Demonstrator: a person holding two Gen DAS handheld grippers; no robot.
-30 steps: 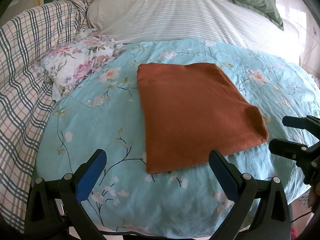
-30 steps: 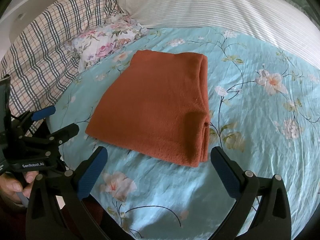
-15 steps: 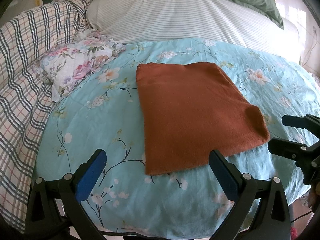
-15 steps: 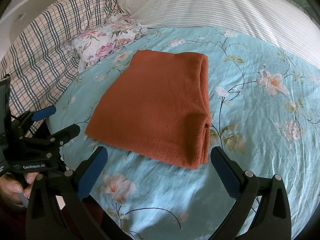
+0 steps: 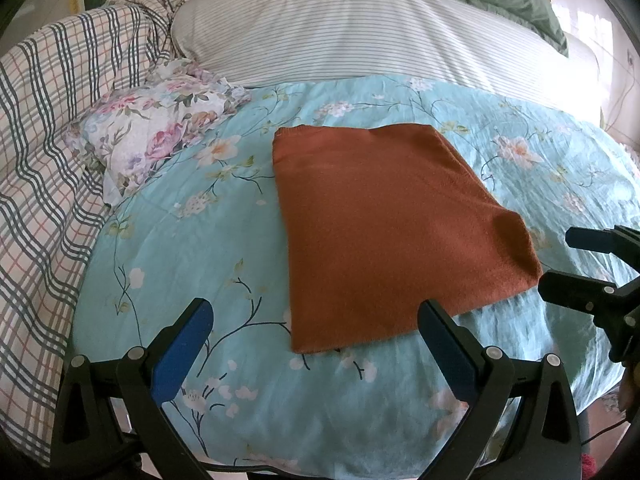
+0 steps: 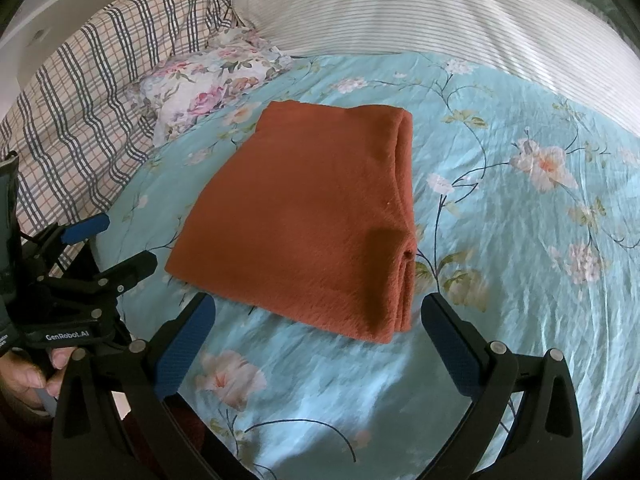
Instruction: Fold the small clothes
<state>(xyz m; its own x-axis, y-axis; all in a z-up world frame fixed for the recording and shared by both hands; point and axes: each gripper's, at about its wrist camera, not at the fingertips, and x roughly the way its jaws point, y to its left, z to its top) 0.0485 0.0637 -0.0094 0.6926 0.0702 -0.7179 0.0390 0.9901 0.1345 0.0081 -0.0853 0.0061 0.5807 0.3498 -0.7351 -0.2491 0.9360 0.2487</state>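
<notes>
Bedding fills my view: a plaid quilt (image 5: 44,152) on the left, then a floral pillow (image 5: 156,128) and a turquoise flowered sheet (image 5: 192,240). My left gripper (image 5: 312,336) hovers with fingers spread wide, holding nothing. The folded rust-orange garment (image 5: 384,232) lies flat mid-sheet. My right gripper (image 6: 316,332) is likewise spread apart, just short of the garment's near edge.

Bright daylight, source at upper right: window area (image 5: 592,28) blows out in left wrist view. Sheen and glare on the teal floral sheet (image 6: 500,248), lower right. Soft shadows only. Heavy fisheye bend, black vignette in corners. Centre sharp, edges slightly soft. No motion blur.
</notes>
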